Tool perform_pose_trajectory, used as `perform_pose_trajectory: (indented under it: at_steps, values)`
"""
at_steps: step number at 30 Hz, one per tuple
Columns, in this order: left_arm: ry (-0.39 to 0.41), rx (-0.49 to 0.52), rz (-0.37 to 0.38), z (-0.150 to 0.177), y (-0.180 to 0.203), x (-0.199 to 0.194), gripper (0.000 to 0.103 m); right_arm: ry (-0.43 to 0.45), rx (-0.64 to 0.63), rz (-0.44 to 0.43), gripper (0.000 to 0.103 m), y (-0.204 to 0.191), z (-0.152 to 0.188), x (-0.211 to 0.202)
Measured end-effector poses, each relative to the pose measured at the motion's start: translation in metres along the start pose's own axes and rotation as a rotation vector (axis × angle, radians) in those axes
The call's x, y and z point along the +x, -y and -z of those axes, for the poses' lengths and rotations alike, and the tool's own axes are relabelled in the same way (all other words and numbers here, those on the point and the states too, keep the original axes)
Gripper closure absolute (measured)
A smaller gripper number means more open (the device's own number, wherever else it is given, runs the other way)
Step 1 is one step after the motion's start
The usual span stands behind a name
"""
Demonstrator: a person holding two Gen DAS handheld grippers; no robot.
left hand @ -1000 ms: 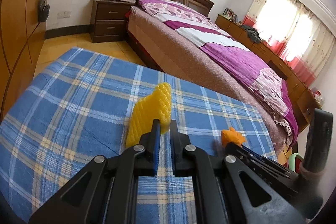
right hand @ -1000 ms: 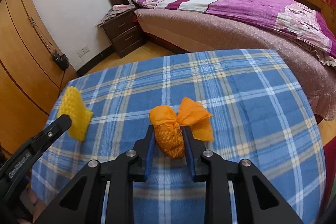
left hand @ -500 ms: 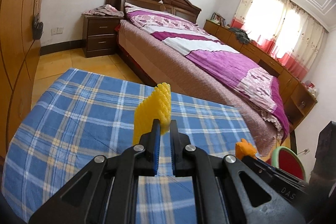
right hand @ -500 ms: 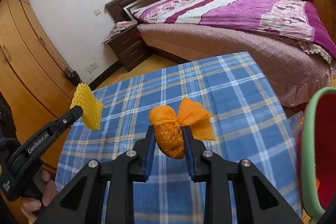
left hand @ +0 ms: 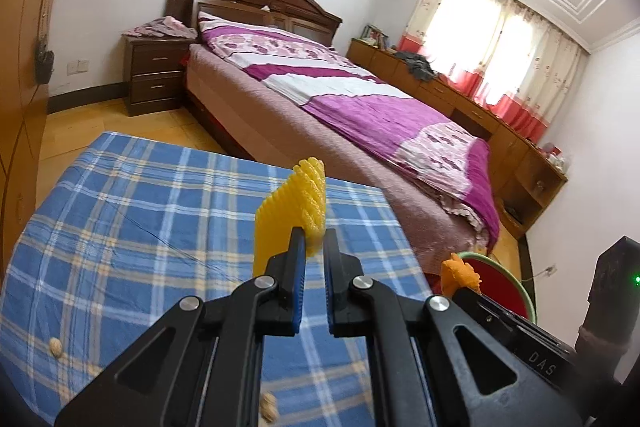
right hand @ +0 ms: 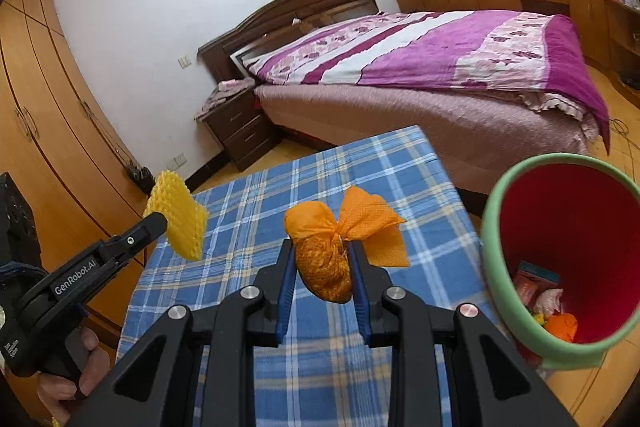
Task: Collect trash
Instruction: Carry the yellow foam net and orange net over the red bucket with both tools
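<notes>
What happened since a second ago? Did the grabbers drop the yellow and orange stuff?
No. Both grippers rose and swung toward the green-rimmed bin, which has come into view beside the table. The left gripper stays shut on the yellow foam net, the right gripper on the orange bundle.

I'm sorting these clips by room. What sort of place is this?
A home bedroom, most likely: a made double bed with a wooden headboard, a nightstand beside it, and a curtained window.
</notes>
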State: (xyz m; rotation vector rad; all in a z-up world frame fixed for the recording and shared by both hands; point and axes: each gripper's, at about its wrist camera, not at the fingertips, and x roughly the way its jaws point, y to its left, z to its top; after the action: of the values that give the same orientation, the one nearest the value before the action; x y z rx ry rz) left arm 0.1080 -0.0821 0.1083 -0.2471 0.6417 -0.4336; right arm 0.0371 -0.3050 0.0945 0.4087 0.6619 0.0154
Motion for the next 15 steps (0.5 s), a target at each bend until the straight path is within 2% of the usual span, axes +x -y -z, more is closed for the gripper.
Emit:
perform_pose_trajectory:
  at_steps: [6,15]
  values:
    - [-0.009,0.019,0.038,0.008,0.021,-0.012,0.096,0.044,0.037,0.009,0.075,0.018,0.010,-0.036]
    - [-0.017,0.100,0.106,0.018,0.067,-0.021,0.096,0.105,0.121,0.054,0.075,0.058,0.022,-0.075]
